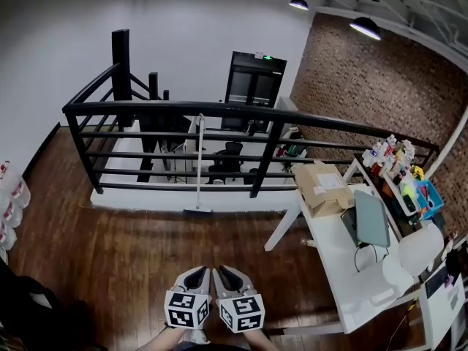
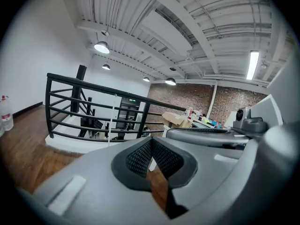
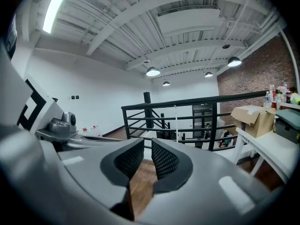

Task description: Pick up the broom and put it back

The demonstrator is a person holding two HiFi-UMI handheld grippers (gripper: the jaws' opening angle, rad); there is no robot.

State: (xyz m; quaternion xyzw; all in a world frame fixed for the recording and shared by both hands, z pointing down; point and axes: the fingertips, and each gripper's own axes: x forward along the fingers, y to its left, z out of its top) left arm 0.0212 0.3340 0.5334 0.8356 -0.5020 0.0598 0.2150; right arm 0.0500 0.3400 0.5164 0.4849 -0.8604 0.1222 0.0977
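Ahead | broom (image 1: 198, 167) upright at railing (image 1: 219, 110) | left hand-held gripper (image 2: 150, 142) closed, empty

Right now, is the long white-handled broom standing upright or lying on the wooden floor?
Upright: the white-handled broom stands head down, its handle leaning against the black metal railing.

Left gripper (image 2: 151, 139) closed, right gripper (image 3: 147, 142) slightly parted.
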